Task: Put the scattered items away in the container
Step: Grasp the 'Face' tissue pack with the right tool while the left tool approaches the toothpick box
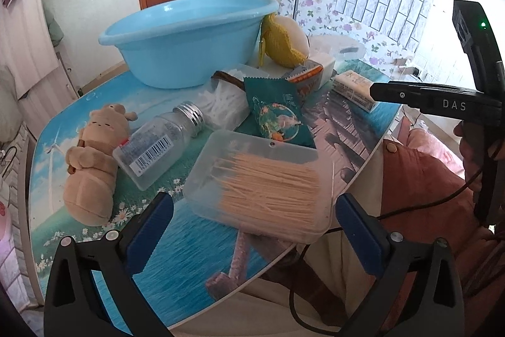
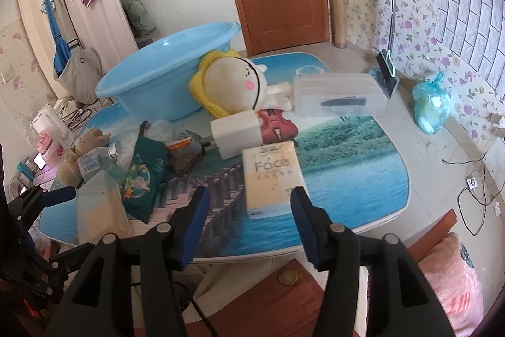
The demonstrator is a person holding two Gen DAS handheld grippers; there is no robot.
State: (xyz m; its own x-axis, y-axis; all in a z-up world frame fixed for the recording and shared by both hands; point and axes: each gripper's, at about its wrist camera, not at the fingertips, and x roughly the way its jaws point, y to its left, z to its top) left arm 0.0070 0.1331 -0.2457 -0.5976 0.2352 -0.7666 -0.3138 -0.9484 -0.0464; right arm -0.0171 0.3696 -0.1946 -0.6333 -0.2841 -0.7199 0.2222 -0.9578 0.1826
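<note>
Hovering wide open, the left gripper [image 1: 252, 229] frames the toothpick box [image 1: 258, 182] just ahead, sticks crosswise; the right gripper [image 2: 249, 223], empty and part-open, faces the "Face" pack [image 2: 273, 179] lengthwise.

Two handheld claws, left [image 1: 254, 221] and right [image 2: 249, 221], share one build: black plastic arms, blue finger pads [image 1: 355, 229], silver screws at the pivots. One arm is marked "DAS"; a black cable trails over rust-orange clothing with a button.
</note>
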